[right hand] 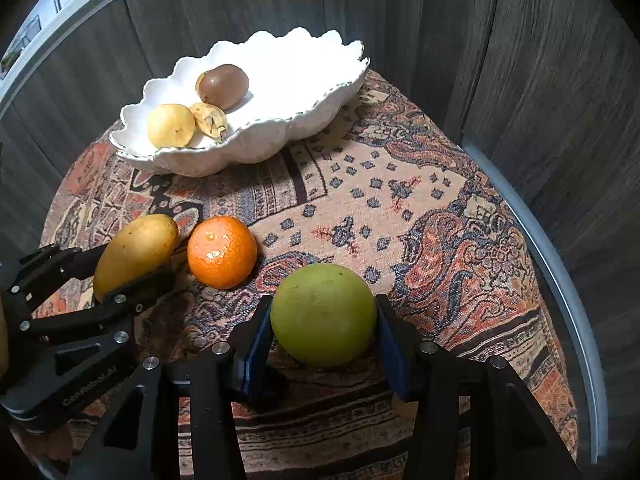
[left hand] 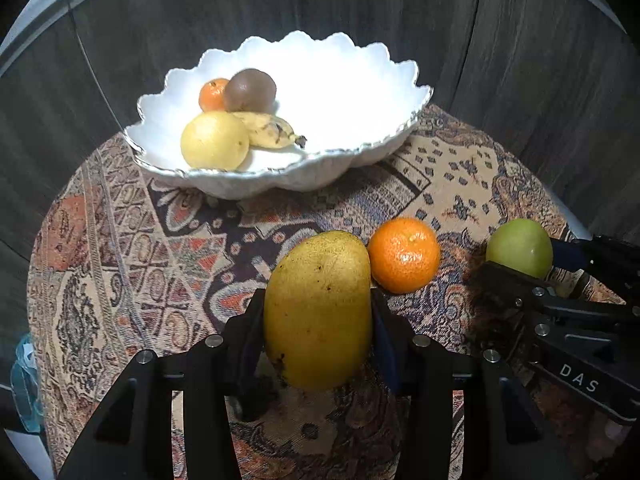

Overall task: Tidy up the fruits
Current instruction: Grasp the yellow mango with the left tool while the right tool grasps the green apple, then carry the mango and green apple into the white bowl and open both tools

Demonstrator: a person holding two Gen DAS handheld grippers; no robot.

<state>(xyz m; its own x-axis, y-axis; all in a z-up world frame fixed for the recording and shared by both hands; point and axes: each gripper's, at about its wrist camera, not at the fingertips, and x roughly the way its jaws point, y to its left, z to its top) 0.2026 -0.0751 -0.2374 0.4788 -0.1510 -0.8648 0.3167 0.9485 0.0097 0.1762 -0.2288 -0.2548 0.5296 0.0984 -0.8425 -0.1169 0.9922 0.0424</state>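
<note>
My left gripper [left hand: 318,312] is shut on a yellow mango [left hand: 318,308], its pads against both sides, low over the cloth. My right gripper [right hand: 323,320] is shut on a green apple [right hand: 323,320]. A mandarin [left hand: 404,255] lies on the cloth between them, also in the right wrist view [right hand: 222,252]. The white scalloped bowl [left hand: 360,152] stands at the back and holds a yellow round fruit [left hand: 214,140], a banana [left hand: 268,130], a brown fruit [left hand: 250,90] and a small mandarin [left hand: 212,94]. In the right wrist view the mango [right hand: 136,254] sits in the left gripper [right hand: 132,264].
A patterned cloth [right hand: 400,208] covers the round table. Dark wood panels [left hand: 360,0] rise close behind the bowl. The table's rim [right hand: 560,280] curves along the right. A blue-green plastic item [left hand: 24,380] sits off the table's left edge.
</note>
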